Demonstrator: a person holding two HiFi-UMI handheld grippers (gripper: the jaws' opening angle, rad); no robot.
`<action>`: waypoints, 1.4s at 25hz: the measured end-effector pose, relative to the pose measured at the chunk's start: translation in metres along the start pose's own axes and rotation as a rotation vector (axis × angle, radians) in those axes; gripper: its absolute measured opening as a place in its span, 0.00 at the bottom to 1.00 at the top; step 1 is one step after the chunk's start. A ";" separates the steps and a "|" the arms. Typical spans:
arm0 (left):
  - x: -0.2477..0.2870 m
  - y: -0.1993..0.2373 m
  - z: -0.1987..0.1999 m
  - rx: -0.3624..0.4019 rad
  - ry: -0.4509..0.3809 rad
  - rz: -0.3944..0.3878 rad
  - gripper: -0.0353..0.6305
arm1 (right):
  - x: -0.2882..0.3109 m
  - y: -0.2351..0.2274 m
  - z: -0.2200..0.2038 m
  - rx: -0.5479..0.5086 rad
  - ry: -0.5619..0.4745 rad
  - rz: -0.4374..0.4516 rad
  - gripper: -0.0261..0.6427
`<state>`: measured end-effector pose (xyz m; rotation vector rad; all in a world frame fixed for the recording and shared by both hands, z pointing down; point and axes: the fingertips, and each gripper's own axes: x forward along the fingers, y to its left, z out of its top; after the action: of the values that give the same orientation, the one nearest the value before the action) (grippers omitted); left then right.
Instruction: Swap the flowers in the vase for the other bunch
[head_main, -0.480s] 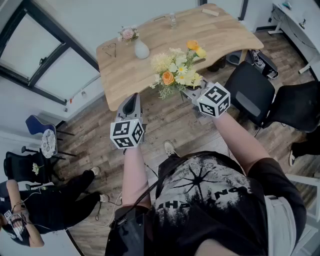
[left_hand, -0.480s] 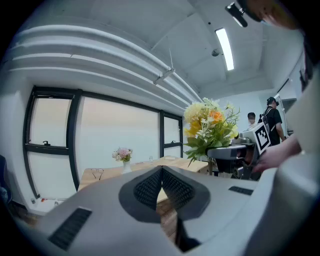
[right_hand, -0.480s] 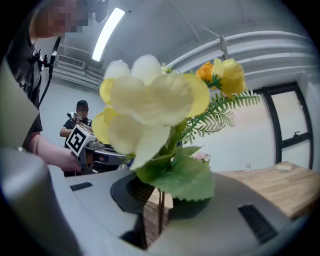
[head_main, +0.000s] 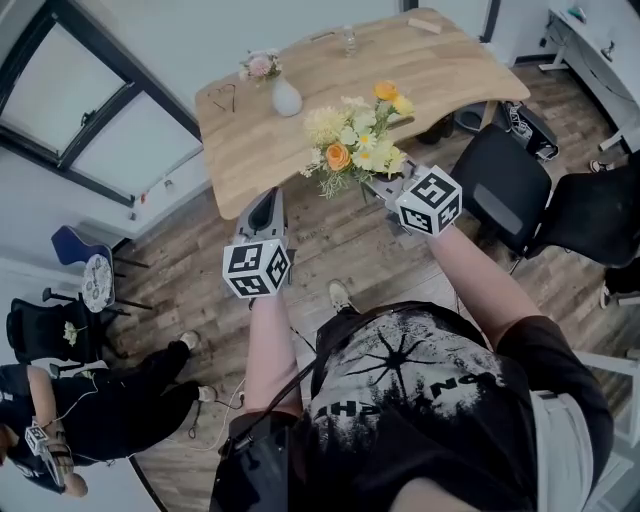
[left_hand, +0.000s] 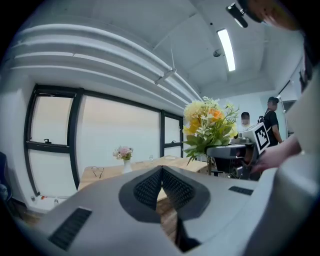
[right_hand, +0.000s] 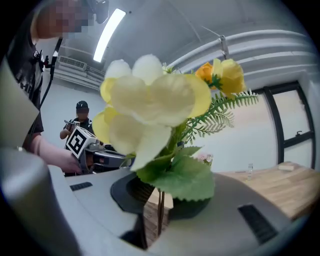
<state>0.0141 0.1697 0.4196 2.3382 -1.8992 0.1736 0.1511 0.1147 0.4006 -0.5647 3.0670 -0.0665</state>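
Right gripper (right_hand: 159, 200): fingers nipped on the stems of the yellow-and-orange flower bunch (head_main: 355, 140), whose blooms hide the fingertips from above; hold unchanged from before. Left gripper (left_hand: 161, 175): fingers together, empty. White vase (head_main: 285, 98) of pink flowers (head_main: 258, 66): well ahead on the wooden bench (head_main: 440, 70).

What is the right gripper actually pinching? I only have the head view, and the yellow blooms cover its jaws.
Observer: The right gripper view shows the right gripper shut on the thin stems of the yellow bunch, just below the leaves.
Operator: And the left one? I see mostly its marker cube.
Observer: The left gripper view shows the left gripper shut, with nothing between its jaws.
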 end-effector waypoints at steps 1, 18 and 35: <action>-0.001 0.000 -0.001 0.001 0.000 -0.001 0.07 | -0.001 0.002 0.001 -0.002 -0.003 0.002 0.14; 0.017 0.040 -0.021 -0.022 0.011 -0.014 0.07 | 0.044 -0.009 -0.019 0.006 0.021 -0.002 0.14; 0.111 0.141 -0.003 -0.015 0.006 -0.143 0.07 | 0.151 -0.066 -0.015 0.013 0.019 -0.102 0.14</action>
<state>-0.1016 0.0344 0.4447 2.4493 -1.7155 0.1515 0.0328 -0.0006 0.4162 -0.7231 3.0515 -0.0944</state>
